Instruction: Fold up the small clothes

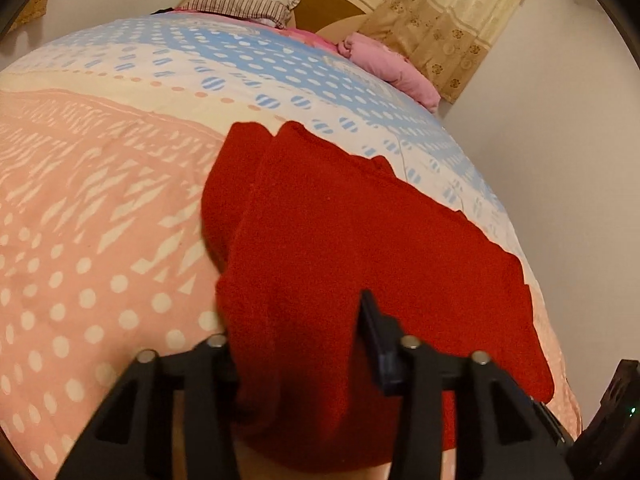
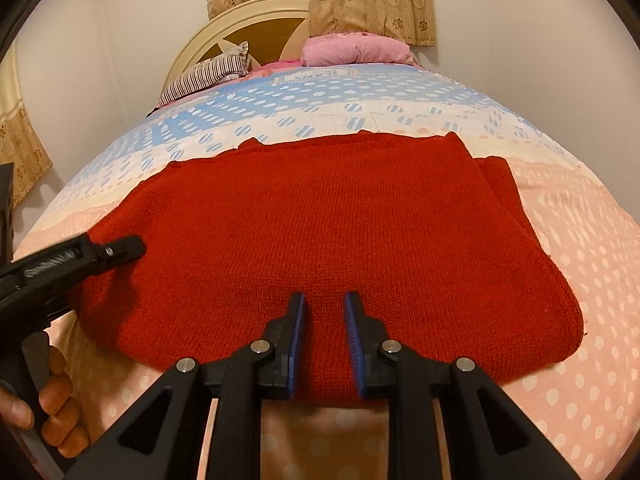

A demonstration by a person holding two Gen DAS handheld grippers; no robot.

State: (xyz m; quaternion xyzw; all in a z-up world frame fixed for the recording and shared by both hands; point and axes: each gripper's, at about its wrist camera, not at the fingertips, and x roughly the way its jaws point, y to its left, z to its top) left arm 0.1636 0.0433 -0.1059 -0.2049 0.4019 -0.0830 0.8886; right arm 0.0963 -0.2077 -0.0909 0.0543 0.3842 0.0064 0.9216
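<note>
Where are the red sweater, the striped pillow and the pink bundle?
red sweater [image 2: 340, 216]: right wrist view, middle of the knit.
striped pillow [image 2: 204, 76]: right wrist view, its striped face.
pink bundle [image 2: 356, 50]: right wrist view, its front.

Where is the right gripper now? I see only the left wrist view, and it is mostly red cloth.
Observer: The right gripper is at the near edge of the red sweater, fingers apart.
Operator: Is the sweater bunched there?
Observer: No, it lies wide and mostly flat on the bedcover.
Operator: And my left gripper, from the side?
Observer: The left gripper has its tip at the sweater's left edge.
</note>
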